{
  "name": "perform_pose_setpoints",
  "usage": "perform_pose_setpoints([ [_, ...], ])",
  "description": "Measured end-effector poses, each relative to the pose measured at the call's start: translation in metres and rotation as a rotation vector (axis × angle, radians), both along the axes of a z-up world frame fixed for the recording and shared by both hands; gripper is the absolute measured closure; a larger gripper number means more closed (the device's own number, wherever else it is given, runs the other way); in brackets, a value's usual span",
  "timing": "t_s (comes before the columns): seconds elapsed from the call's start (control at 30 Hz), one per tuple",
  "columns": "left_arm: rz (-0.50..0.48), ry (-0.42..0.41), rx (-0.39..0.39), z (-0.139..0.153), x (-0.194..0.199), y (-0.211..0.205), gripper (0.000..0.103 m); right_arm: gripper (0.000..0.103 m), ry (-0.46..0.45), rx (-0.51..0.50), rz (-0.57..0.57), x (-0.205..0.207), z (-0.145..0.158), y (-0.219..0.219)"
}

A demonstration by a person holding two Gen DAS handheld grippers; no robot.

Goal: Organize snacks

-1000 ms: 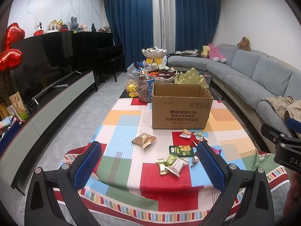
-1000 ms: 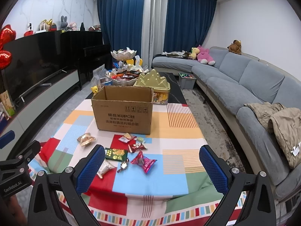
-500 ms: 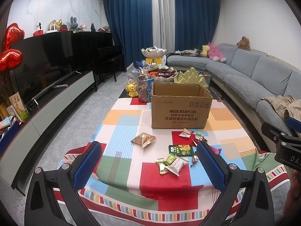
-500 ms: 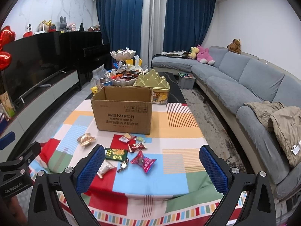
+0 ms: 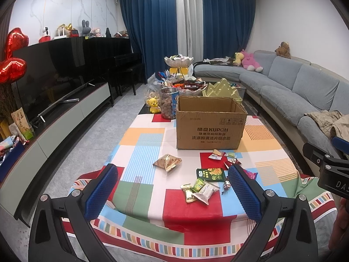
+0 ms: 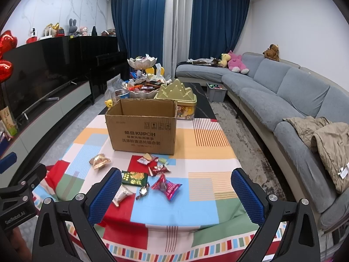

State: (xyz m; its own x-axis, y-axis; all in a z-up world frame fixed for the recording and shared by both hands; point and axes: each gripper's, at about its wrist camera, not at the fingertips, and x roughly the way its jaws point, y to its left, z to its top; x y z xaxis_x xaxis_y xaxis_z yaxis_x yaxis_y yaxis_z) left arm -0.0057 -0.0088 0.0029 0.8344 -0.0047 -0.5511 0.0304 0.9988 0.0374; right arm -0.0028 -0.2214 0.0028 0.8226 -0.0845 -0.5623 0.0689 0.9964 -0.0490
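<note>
Several snack packets lie loose on the patchwork tablecloth point(image 5: 141, 139) in front of an open cardboard box point(image 5: 210, 123): a gold packet point(image 5: 167, 162), a dark green packet point(image 5: 211, 172) and small sweets point(image 5: 199, 188). In the right wrist view the box point(image 6: 142, 124), a pink wrapped snack point(image 6: 167, 186) and the green packet point(image 6: 134, 178) show. My left gripper point(image 5: 173, 191) is open and empty, held short of the table's near edge. My right gripper point(image 6: 175, 193) is open and empty too, at the near edge.
Behind the box stand a jar of nuts point(image 5: 166, 102), tiered bowls of sweets point(image 5: 178, 62) and a gold tin point(image 6: 175, 92). A grey sofa point(image 6: 283, 96) runs along the right, a TV cabinet point(image 5: 54, 118) along the left.
</note>
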Motion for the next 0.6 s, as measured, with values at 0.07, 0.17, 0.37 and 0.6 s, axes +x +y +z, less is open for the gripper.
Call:
perform_pose_setpoints([
  [0.07,0.000,-0.001,0.001,-0.0003,-0.0003,0.0005,0.000,0.001,-0.001,-0.001,0.001,-0.0002,-0.0004,0.0003],
  [0.17,-0.001,-0.001,0.001,-0.0004,-0.0002,0.0009,0.000,0.001,-0.003,-0.001,0.001,-0.0002,-0.0009,-0.0004],
  [0.37,-0.001,-0.003,0.001,0.0005,0.0006,0.0010,0.000,0.001,-0.003,0.001,0.000,0.0007,-0.0012,-0.0003],
  [0.6,-0.007,0.001,0.005,0.0025,0.0079,0.0007,0.000,0.001,-0.002,0.000,-0.003,0.0028,-0.0023,-0.0005],
])
